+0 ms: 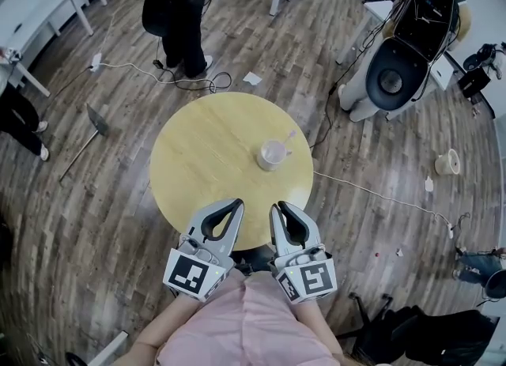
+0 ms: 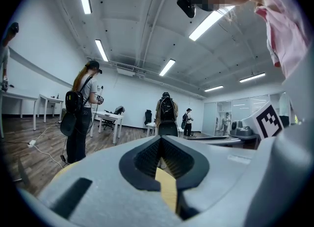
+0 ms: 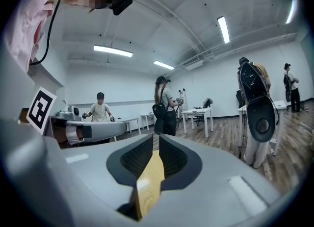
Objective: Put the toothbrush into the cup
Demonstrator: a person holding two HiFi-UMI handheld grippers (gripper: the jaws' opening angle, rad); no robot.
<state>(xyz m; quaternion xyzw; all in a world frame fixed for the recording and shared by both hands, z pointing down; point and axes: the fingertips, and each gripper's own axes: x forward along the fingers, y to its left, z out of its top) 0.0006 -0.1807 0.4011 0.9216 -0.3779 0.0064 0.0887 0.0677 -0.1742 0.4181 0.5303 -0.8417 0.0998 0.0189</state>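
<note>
A pale cup [image 1: 272, 153] stands right of centre on the round yellow table [image 1: 198, 151]. A pink toothbrush [image 1: 289, 135] stands in the cup, its handle leaning over the rim toward the upper right. My left gripper [image 1: 238, 203] sits over the table's near edge; in the left gripper view its jaws [image 2: 160, 140] meet at the tips with nothing in them. My right gripper [image 1: 277, 206] hangs beside it, also at the near edge. In the right gripper view [image 3: 156, 138] a narrow slit shows between the pads, with only the tabletop behind it. Both grippers are well short of the cup.
A person in black [image 1: 178, 9] stands beyond the table. A person with a large grey-and-black backpack unit [image 1: 399, 68] stands at the upper right. Cables [image 1: 379, 194] run over the wooden floor, and white desks [image 1: 39, 16] line the room's edge.
</note>
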